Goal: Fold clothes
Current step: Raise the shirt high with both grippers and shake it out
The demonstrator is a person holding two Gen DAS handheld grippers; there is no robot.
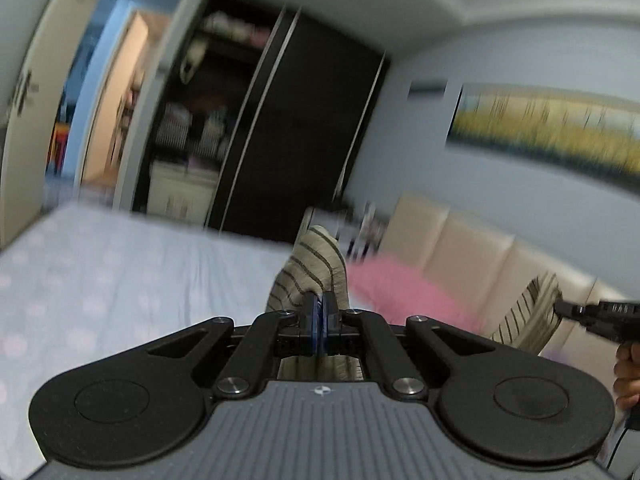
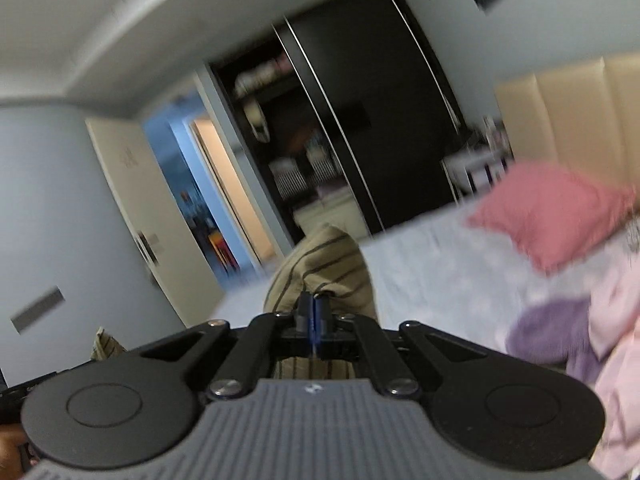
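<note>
A beige garment with thin dark stripes [image 1: 310,268] is lifted above the bed, held at two places. My left gripper [image 1: 319,305] is shut on a bunched fold of it, which rises in front of the fingers. In the right wrist view my right gripper [image 2: 314,305] is shut on another fold of the striped garment [image 2: 332,264]. In the left wrist view the right gripper [image 1: 570,309] shows at the far right, with striped cloth [image 1: 528,316] hanging from it and a hand [image 1: 628,376] behind. Both views are blurred by motion.
A bed with a pale spotted sheet [image 1: 120,272] lies below. A pink pillow [image 2: 552,208] rests by the cream padded headboard [image 2: 568,112]. Purple cloth [image 2: 548,332] and pale pink cloth [image 2: 616,360] lie at the right. A dark wardrobe [image 1: 304,128] and an open door [image 2: 132,200] stand beyond.
</note>
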